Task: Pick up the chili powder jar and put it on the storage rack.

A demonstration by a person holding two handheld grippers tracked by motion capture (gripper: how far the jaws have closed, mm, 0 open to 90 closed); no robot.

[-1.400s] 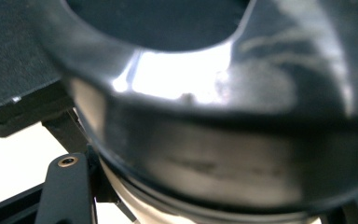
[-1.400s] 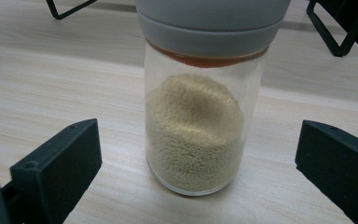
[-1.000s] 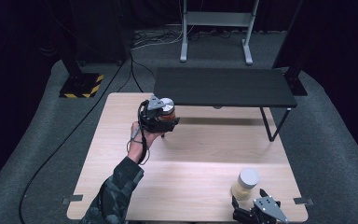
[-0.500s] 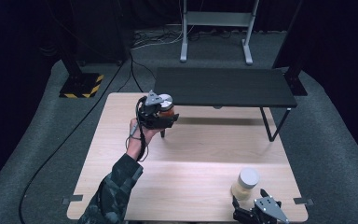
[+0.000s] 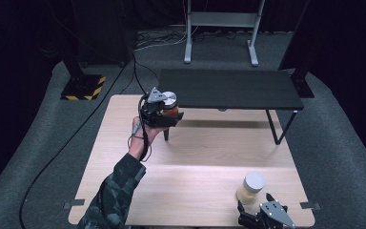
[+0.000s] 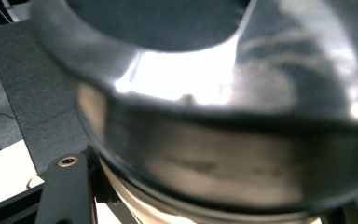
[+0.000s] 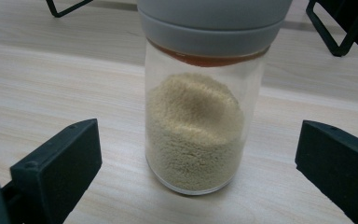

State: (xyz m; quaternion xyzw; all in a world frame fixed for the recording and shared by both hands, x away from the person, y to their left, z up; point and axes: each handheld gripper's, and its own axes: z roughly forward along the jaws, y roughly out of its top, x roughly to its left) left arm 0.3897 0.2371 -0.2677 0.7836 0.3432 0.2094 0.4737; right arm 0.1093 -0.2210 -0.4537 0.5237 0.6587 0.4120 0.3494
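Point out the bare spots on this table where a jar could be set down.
The wooden table is bare between the black shelf at the back and the grain jar near the front right; the front left is free too. The left tongs hold a jar at the shelf's left end, which is crowded.

Light wood-grain table (image 5: 195,191) stands on grey carpet (image 5: 38,157). A low black shelf (image 5: 228,88) on thin black legs sits on the table's far half, casting a shadow beneath it. Beyond the table: a grey metal stand (image 5: 221,28) with two feet, and loose cables (image 5: 147,40) on the floor. Left, a dark post on a base with yellow-black hazard tape (image 5: 83,88). Surroundings are dark; light falls mainly on the tabletop.
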